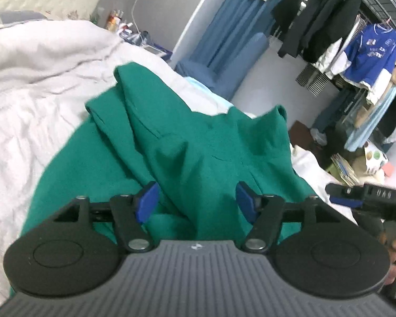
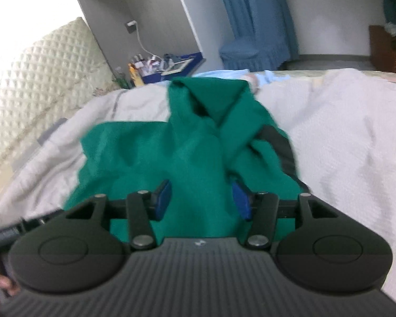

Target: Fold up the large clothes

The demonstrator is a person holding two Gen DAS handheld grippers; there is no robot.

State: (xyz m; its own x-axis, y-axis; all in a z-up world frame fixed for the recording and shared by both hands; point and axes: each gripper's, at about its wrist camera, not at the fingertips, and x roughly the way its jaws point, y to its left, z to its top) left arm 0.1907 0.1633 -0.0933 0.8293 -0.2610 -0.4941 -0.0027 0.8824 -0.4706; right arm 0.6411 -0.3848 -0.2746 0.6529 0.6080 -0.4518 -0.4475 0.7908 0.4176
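**Green garment lies straight ahead of both open jaws, running away from them**

The green garment (image 1: 187,142) lies in a loose heap on the white bedcover (image 1: 39,84) of the bed. It is crumpled, not flat, with raised folds and one pointed end far from the cameras. In the right wrist view the same heap shows a dark band (image 2: 285,142) along its right edge.

The left gripper (image 1: 196,202) has its jaws released; the blue pads (image 1: 146,202) stand apart above the cloth, and no fold is pinched between them. The right gripper (image 2: 202,202) is the same: jaws apart, green cloth under the gap, nothing clamped. The picture there is a little blurred, so I cannot tell if a pad touches the cloth.

The relation that matters: the garment begins just under both pairs of jaws and its long axis runs forward, away from the person, toward the far side of the bed. The two grippers are side by side at the near end; the right one appears at the right edge of the left wrist view, with a hand (image 1: 393,253) on its handle. Neither is clearly nearer to the cloth.

In my judgement, the near edge is what both jaws can take next, each at its own side, and the heap must be spread before a clean fold is possible.
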